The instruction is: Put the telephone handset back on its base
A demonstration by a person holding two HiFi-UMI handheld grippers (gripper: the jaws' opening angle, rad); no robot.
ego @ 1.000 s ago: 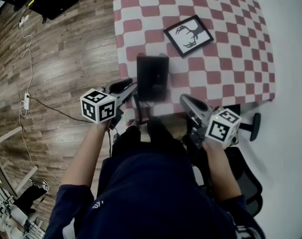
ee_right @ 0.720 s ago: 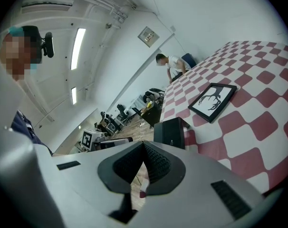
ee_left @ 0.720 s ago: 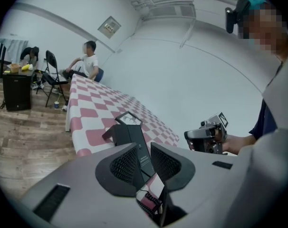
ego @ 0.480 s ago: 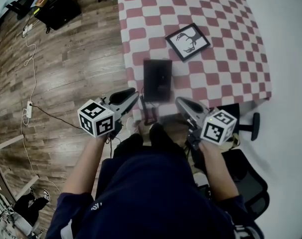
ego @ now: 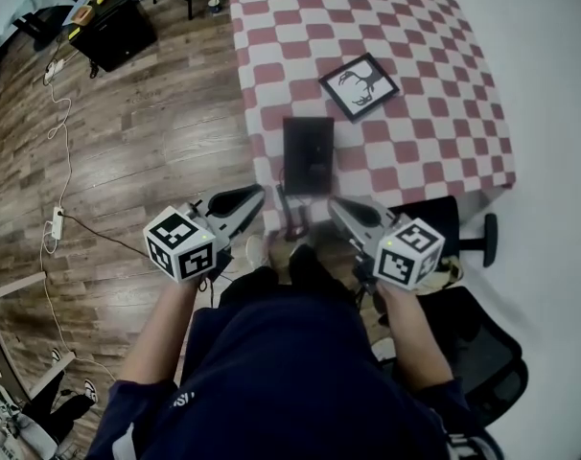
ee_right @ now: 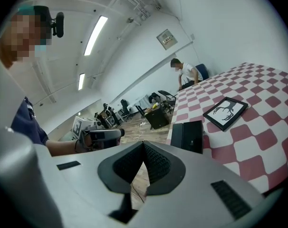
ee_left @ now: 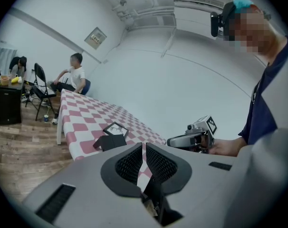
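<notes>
Both claws, left [ego: 257,195] and right [ego: 335,205], are shut and empty. Over the last second you have drawn them back off the table's [ego: 415,46] near edge. The telephone [ego: 308,154] lies at that edge, toward the near left corner. Its handset cannot be told from the base, so it is probably seated. A picture frame [ego: 360,85] lies beyond it, and a chair [ego: 460,226] crowds the near right corner.

A: How is the room lit?
B: Brightly and evenly, from above; long ceiling lamps [ee_right: 95,34] are seen in the right gripper view. Only faint shadows are cast on the wooden floor [ego: 147,132].
A: And the picture quality?
B: Straight lines are bent toward the edges; the gripper views' corners are blacked out.
</notes>
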